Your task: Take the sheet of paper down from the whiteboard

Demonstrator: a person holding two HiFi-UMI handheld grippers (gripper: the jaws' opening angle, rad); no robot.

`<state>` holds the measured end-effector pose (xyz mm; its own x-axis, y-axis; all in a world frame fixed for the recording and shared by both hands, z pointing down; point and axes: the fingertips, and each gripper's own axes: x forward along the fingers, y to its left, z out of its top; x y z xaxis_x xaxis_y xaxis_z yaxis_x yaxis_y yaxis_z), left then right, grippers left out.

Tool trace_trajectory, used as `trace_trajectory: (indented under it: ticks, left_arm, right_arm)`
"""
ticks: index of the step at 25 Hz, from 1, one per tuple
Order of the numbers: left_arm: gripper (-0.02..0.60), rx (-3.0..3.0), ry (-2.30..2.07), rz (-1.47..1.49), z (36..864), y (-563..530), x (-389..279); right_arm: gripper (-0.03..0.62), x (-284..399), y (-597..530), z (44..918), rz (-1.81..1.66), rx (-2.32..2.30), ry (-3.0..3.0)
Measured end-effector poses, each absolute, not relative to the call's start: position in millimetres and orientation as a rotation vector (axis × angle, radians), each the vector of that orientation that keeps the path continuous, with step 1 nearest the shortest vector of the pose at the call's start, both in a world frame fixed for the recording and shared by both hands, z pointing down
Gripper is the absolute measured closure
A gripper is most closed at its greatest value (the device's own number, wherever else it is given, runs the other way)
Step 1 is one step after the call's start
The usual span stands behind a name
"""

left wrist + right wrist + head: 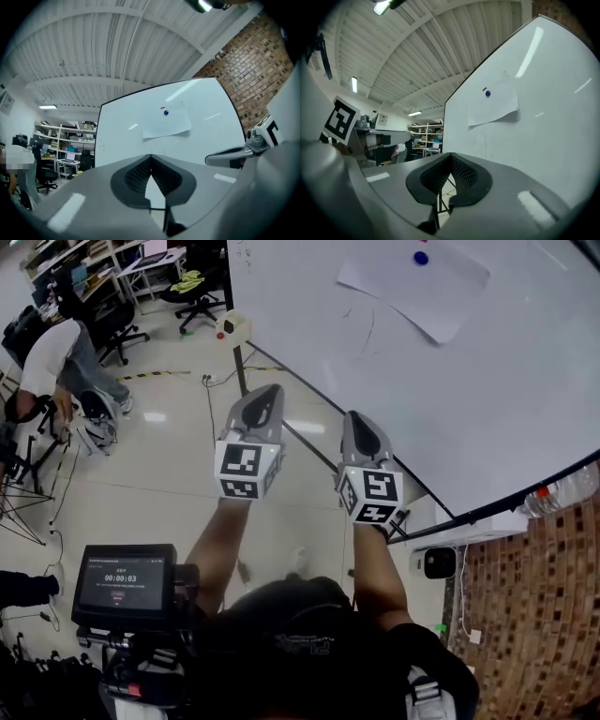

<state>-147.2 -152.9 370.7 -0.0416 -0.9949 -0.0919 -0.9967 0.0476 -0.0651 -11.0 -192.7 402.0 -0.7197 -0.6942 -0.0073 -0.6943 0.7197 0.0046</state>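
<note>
A white sheet of paper (417, 292) hangs on the whiteboard (487, 390), pinned near its top by a blue magnet (421, 257). The same sheet (166, 120) with its blue magnet (166, 112) shows ahead in the left gripper view, and the sheet (493, 108) and magnet (488, 93) up and to the right in the right gripper view. My left gripper (265, 395) and right gripper (361, 423) are held side by side, level, well short of the board. Both are shut with nothing between the jaws.
The whiteboard stands on a black frame (281, 423) over a glossy floor. A brick wall (534, 606) is at the right, with a plastic bottle (562, 491) on the ledge. A seated person (56, 362), office chairs (192, 296) and desks fill the far left.
</note>
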Motion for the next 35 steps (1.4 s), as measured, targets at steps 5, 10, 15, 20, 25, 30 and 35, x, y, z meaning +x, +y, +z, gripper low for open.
trace_trajectory:
  ticks: [5, 10, 15, 20, 25, 30, 35]
  left_arm:
    - [0.580, -2.098, 2.073, 0.056, 341, -208, -132]
    - [0.580, -2.138, 1.998, 0.089, 317, -250, -123]
    - [0.580, -2.123, 1.903, 0.121, 285, -283, -112]
    - [0.580, -2.138, 1.806, 0.187, 253, -326, -102]
    - [0.580, -2.189, 1.686, 0.227, 221, -358, -88]
    - [0.578, -2.216, 1.569, 0.245, 200, -400, -81]
    - [0.570, -2.237, 1.504, 0.238, 178, -404, -59]
  right_arm:
    - [0.582, 0, -236, 392, 0.020, -1.219, 2.863]
    - [0.582, 14, -269, 382, 0.008, -1.289, 2.811]
    - [0.582, 25, -286, 368, -0.031, -1.280, 2.761]
    - [0.581, 40, -296, 332, 0.009, -1.302, 2.680]
    - [0.580, 47, -317, 311, 0.013, -1.355, 2.614]
    - [0.580, 44, -352, 303, 0.004, -1.416, 2.561]
    - [0.548, 65, -344, 279, 0.062, -1.439, 2.497]
